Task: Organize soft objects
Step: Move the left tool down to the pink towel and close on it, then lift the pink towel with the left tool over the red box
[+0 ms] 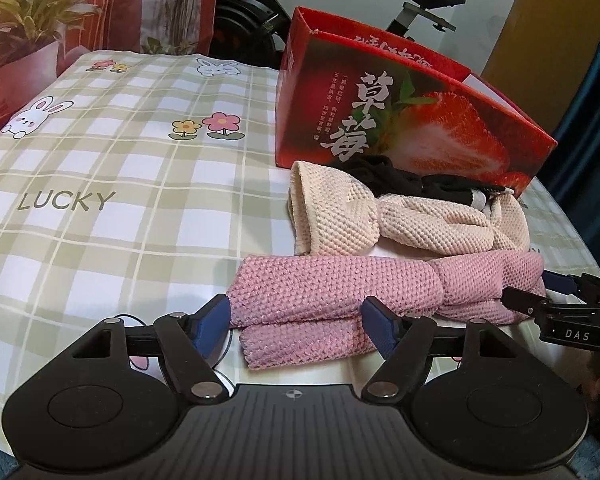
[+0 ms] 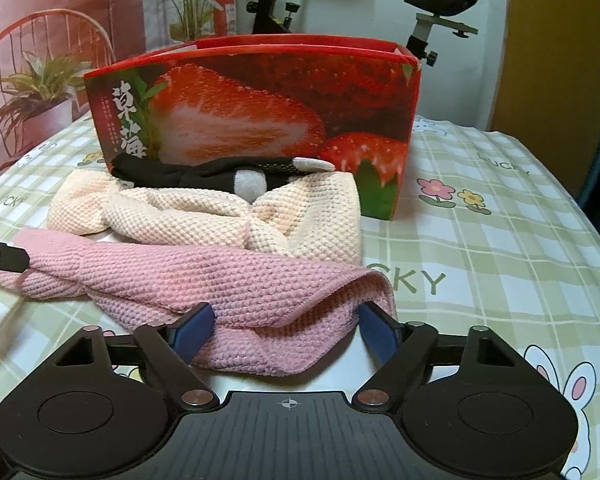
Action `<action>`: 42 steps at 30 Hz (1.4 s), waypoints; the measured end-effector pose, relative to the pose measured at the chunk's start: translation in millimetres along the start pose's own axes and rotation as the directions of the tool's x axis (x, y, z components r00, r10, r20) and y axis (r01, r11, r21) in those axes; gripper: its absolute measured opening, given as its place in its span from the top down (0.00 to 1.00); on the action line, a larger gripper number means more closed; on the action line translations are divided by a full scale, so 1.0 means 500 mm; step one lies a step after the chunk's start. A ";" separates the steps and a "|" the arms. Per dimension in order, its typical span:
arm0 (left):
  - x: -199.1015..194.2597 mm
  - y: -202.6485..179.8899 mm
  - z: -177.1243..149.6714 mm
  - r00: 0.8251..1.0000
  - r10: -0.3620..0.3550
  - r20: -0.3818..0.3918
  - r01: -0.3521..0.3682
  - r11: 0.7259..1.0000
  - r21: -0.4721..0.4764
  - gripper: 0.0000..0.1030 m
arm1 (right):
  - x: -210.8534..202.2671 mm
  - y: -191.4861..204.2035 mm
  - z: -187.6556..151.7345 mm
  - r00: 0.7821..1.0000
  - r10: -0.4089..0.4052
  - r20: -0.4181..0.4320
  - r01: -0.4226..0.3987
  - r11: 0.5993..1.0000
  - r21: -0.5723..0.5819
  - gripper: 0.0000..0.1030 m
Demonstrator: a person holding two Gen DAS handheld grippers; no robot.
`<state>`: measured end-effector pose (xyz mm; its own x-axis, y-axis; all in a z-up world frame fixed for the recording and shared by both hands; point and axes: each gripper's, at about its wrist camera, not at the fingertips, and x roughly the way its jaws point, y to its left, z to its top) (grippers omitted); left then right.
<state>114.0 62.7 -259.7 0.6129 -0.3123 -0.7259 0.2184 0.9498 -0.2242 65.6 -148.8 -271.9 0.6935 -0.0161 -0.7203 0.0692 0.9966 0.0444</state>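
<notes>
The pink knitted headband (image 1: 340,296) lies on the checked tablecloth (image 1: 100,220), nearest the cameras, in front of a cream knitted headband (image 1: 380,216) and a black headband (image 1: 400,180), all three lined up before the red strawberry box (image 1: 420,120).

The left gripper (image 1: 296,320) straddles the left end of the pink band, its blue pads (image 1: 216,320) touching the knit on both sides with the doubled fabric between them. The right gripper (image 2: 286,330) does the same at the opposite end, where the band's fold opens toward the camera; its blue pads (image 2: 374,328) press into the knit on either side.

The left wrist view alone shows the other tool (image 1: 560,316) coming in from the right edge, at the band's far end. The right wrist view shows only a black fingertip (image 2: 4,260) at the left edge, touching the band. It also shows a grey patch on the black headband (image 2: 220,176) and the box's whole front face (image 2: 260,120). An exercise bike (image 2: 420,12) stands behind the table.
</notes>
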 end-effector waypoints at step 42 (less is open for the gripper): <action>-0.001 0.001 0.002 1.000 -0.017 -0.002 0.017 1.000 0.008 0.29 | -0.017 0.069 0.004 0.979 0.201 -0.038 -0.204 0.971 -0.124 0.85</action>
<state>114.4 63.5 -258.8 0.6076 -0.3287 -0.7231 0.2348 0.9440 -0.2318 63.8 -114.7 -262.8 0.6659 0.1879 -0.7220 -0.1637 0.9810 0.1043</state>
